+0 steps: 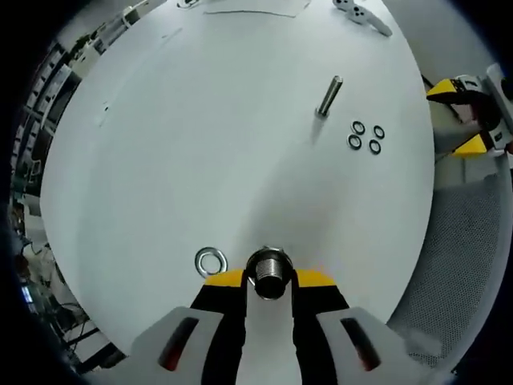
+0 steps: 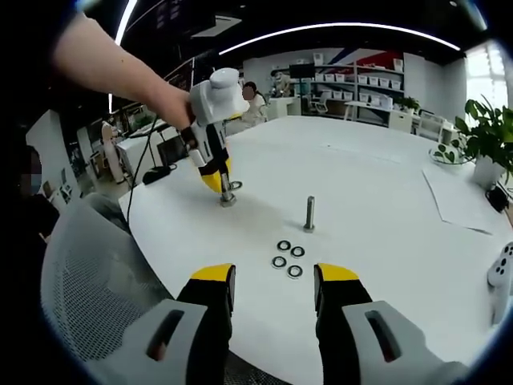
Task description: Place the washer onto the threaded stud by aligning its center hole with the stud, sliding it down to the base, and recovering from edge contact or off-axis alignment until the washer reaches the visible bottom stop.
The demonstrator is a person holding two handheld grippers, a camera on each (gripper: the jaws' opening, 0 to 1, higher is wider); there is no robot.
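My left gripper [image 1: 270, 279] is shut on a threaded stud [image 1: 269, 271] that stands on the white table [image 1: 200, 144]. In the right gripper view a hand holds this left gripper [image 2: 219, 181] over the same stud [image 2: 228, 196]. One loose washer [image 1: 211, 261] lies flat just left of that stud, touching nothing. A second stud [image 1: 329, 96] [image 2: 309, 214] stands upright alone farther off. Several dark washers [image 1: 365, 137] [image 2: 288, 257] lie in a cluster beside it. My right gripper [image 2: 274, 281] hangs open just short of that cluster, with nothing between its fingers, and it also shows as the right gripper [image 1: 469, 112] past the table edge.
A grey mesh chair [image 2: 96, 265] [image 1: 465, 265] stands at the table's near edge under the right gripper. A white controller [image 1: 365, 14] and a sheet of paper [image 2: 461, 200] lie at the far side. A potted plant [image 2: 489, 136] stands at the right.
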